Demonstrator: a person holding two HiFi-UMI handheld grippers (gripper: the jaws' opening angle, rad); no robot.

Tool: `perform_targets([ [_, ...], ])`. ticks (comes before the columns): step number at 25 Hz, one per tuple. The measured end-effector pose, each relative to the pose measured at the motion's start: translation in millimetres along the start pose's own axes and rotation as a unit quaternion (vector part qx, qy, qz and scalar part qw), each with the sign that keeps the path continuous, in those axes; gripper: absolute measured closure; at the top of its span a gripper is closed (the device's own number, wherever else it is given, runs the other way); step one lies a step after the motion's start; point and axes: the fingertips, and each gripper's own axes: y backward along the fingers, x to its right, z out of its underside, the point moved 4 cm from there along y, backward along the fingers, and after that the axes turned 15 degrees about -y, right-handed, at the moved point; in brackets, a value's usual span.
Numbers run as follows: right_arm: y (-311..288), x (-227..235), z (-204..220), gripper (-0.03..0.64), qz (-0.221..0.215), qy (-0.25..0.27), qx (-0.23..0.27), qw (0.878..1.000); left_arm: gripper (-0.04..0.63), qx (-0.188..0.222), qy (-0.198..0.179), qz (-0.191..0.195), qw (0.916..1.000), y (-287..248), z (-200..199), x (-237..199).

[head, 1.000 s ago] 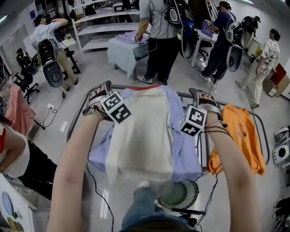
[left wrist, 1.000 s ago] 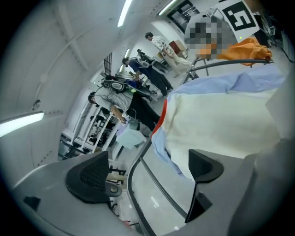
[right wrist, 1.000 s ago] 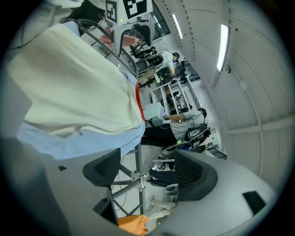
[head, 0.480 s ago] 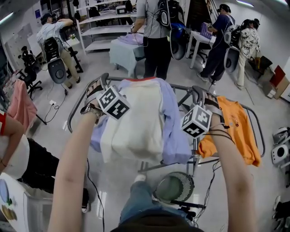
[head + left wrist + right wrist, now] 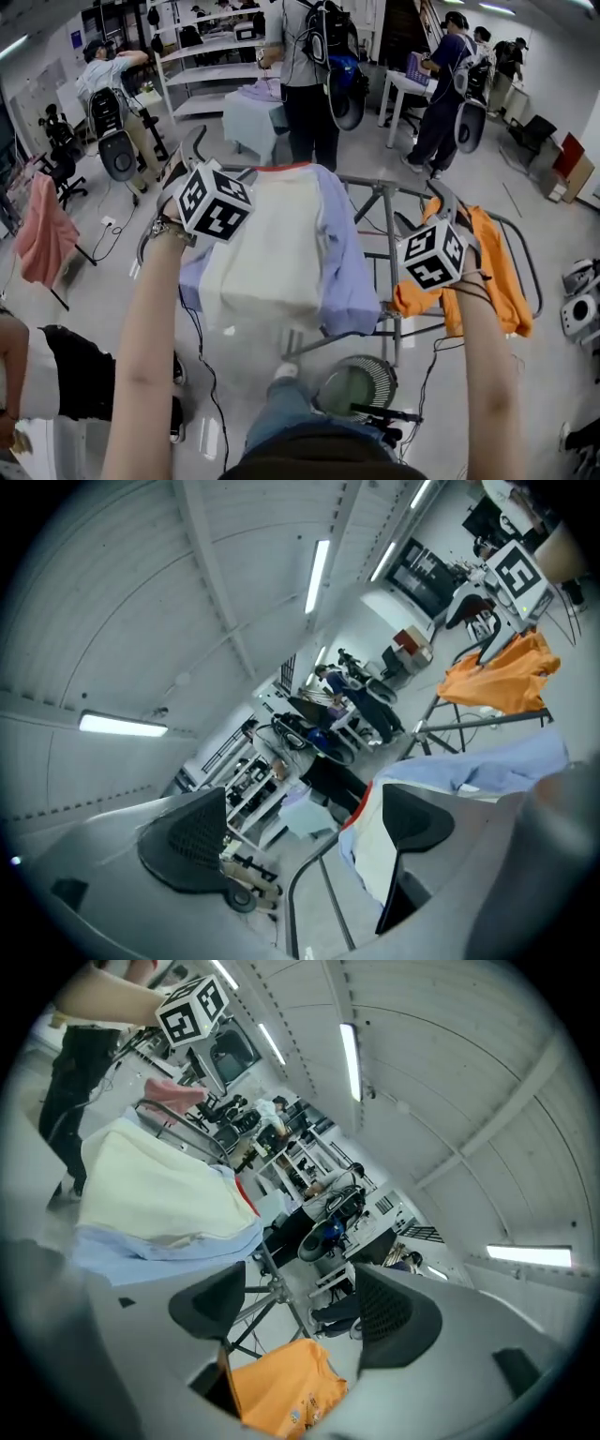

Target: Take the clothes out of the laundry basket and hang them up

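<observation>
A cream garment (image 5: 267,253) lies over a light blue shirt (image 5: 342,272) on the metal drying rack (image 5: 375,187). An orange shirt (image 5: 502,281) hangs on the rack's right side. My left gripper (image 5: 211,155) hovers above the left far corner of the cream garment, open and empty. In the left gripper view its jaws (image 5: 300,832) stand wide, with the blue shirt (image 5: 487,766) beside the right jaw. My right gripper (image 5: 448,202) is over the orange shirt, apart from the blue one. Its jaws (image 5: 300,1307) are open with nothing between them, and the orange shirt (image 5: 277,1391) is below.
A round basket with a ribbed rim (image 5: 356,384) stands on the floor by my feet, with cables around it. Several people stand beyond the rack near tables and shelves. A pink garment (image 5: 42,239) hangs at the left. A person sits at the lower left.
Both grippers have risen and spread apart: the left one up and to the left, the right one out over the orange shirt. The cream and blue clothes stay draped on the rack.
</observation>
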Motion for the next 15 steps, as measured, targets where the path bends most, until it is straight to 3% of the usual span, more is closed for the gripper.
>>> perform_targets([
  [4,20.5,13.6,16.1,0.255,0.005,-0.043,-0.005,0.999,0.083,0.031,0.032,-0.019,0.9988,18.3,-15.2,2.6],
  [7,36.2,19.4,27.2,0.255,0.007,-0.087,0.006,0.996,0.083,0.062,0.079,-0.023,0.9947,33.7,-23.0,20.1],
  [15,71.6,21.9,51.2,0.256,0.023,-0.179,0.028,0.983,0.083,0.134,0.193,-0.012,0.9719,60.6,-35.6,70.3],
])
